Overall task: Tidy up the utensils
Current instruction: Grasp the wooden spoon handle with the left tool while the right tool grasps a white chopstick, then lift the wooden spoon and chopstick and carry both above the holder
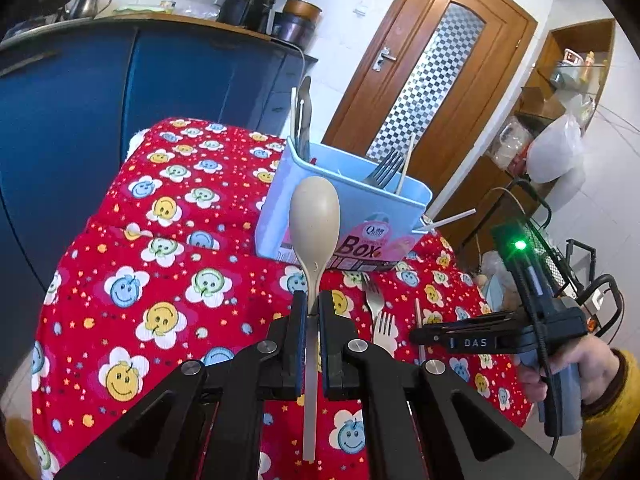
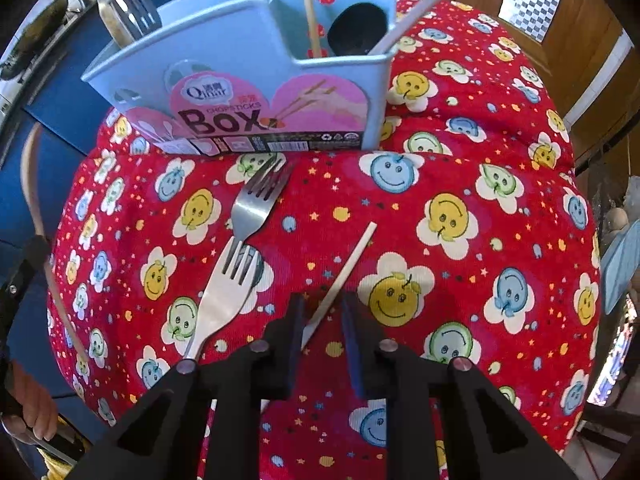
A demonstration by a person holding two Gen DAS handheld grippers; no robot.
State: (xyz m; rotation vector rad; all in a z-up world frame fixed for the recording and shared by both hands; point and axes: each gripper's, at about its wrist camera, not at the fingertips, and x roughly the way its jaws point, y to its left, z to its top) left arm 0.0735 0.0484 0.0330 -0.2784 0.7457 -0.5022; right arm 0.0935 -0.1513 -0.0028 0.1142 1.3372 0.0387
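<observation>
The counter (image 2: 460, 152), draped in a red smiley-flower cloth, carries a pale blue chopsticks box (image 2: 240, 92) at its far edge, already holding a fork, a dark spoon, a chopstick and a white straw. In front of the box, toward the near edge, lie 2 forks, a steel fork (image 2: 256, 204) and a white plastic fork (image 2: 224, 292) overlapping it, with 1 loose chopstick (image 2: 348, 268) just beside them. The left tool (image 1: 313, 304) is clamped on the handle of a beige spoon (image 1: 315, 216), bowl up, held near the box. The right tool (image 2: 322, 312) points steeply down, its jaws narrowed around the chopstick's near end; I cannot tell if the pads press on it yet. To do this well, I would centre the thin stick between the pads, close fully, then lift it straight before tilting it into the box.
</observation>
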